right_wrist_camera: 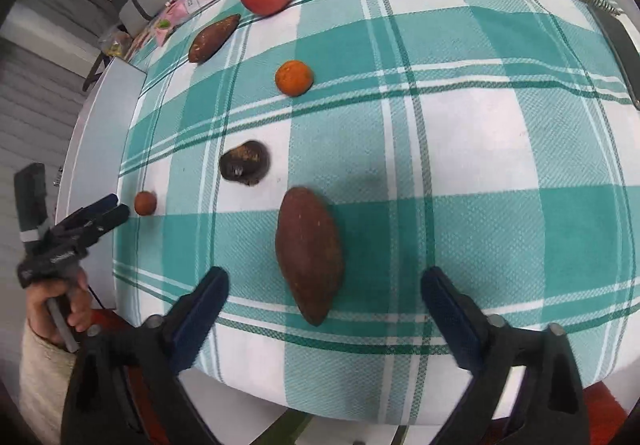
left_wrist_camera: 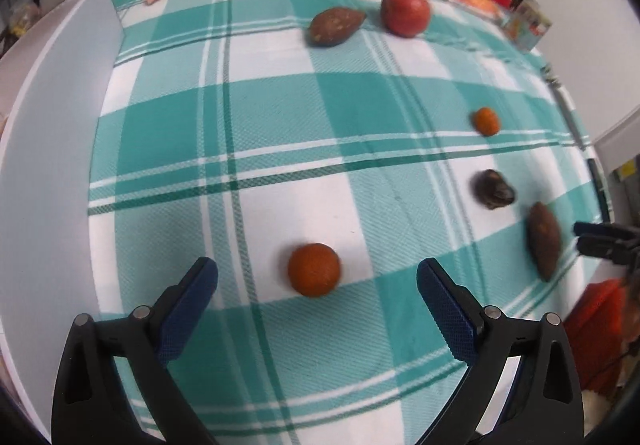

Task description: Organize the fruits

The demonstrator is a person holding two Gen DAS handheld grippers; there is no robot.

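Covering the table, your teal checked cloth (left_wrist_camera: pixel 280 117) carries the red apple (left_wrist_camera: pixel 405 11), two brown pointed fruits (right_wrist_camera: pixel 309 255) (left_wrist_camera: pixel 334 26), a dark fruit (right_wrist_camera: pixel 245 163) and two oranges (left_wrist_camera: pixel 314 269) (left_wrist_camera: pixel 486 121), with your left gripper (left_wrist_camera: pixel 316 285) and right gripper (right_wrist_camera: pixel 324 293) both spread apart, gripping nothing.

Two oranges (left_wrist_camera: pixel 314 269) (left_wrist_camera: pixel 486 121), two brown spindle fruits (left_wrist_camera: pixel 335 26) (left_wrist_camera: pixel 543 240), one apple (left_wrist_camera: pixel 405 11), one dark fruit (left_wrist_camera: pixel 493 189).

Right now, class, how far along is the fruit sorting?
Nothing looks grouped yet: six fruits lie scattered on the checked cloth. Nothing is in hand; both sets of jaws stand open, the left gripper over an orange, the right gripper over a brown fruit. All sorting remains.
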